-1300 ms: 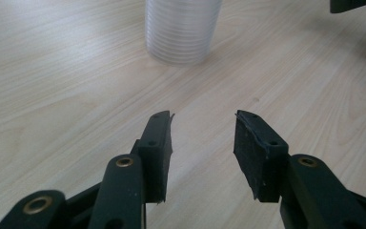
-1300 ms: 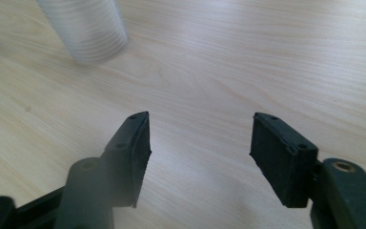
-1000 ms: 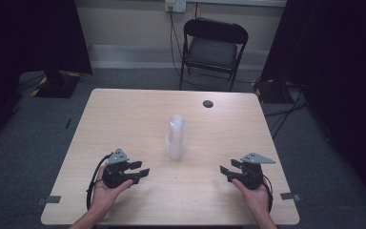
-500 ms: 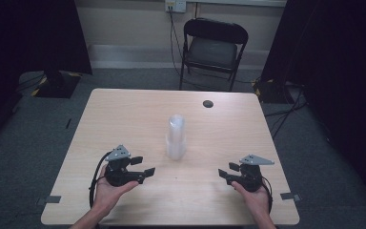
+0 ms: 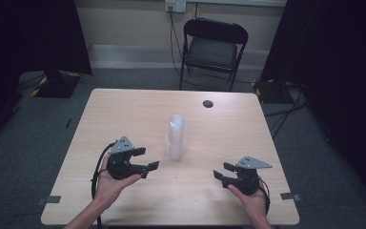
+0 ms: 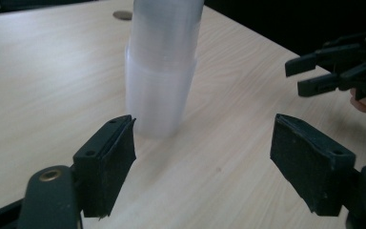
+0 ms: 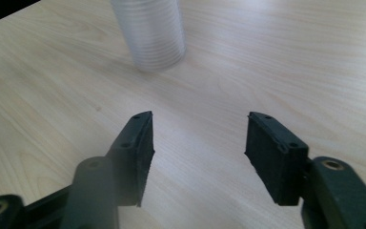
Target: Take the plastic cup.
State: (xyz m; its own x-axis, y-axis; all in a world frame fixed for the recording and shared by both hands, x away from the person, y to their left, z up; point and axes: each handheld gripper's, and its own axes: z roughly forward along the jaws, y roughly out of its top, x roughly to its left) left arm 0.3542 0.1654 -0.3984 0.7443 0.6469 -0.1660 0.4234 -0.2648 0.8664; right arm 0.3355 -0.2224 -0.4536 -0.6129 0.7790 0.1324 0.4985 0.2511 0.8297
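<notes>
A tall stack of clear plastic cups (image 5: 176,136) stands upright in the middle of the wooden table (image 5: 124,109). My left gripper (image 5: 148,159) is held above the table to the left of the stack and points toward it. Its jaws have just been opening and nothing is between them. In the left gripper view the cups (image 6: 164,71) stand beyond the open left gripper (image 6: 202,138), apart from it. My right gripper (image 5: 222,171) sits near the front right, open and empty. In the right gripper view the stack (image 7: 148,33) is well ahead of the right gripper (image 7: 200,129).
A small black disc (image 5: 208,103) lies on the far part of the table. A black folding chair (image 5: 212,47) stands behind the far edge. Dark curtains hang at both sides. The right gripper (image 6: 333,67) also appears at the right of the left gripper view.
The left gripper has lifted off the table, shifted slightly toward the cups, and its jaws have gone from shut to open. The right gripper has stayed in place.
</notes>
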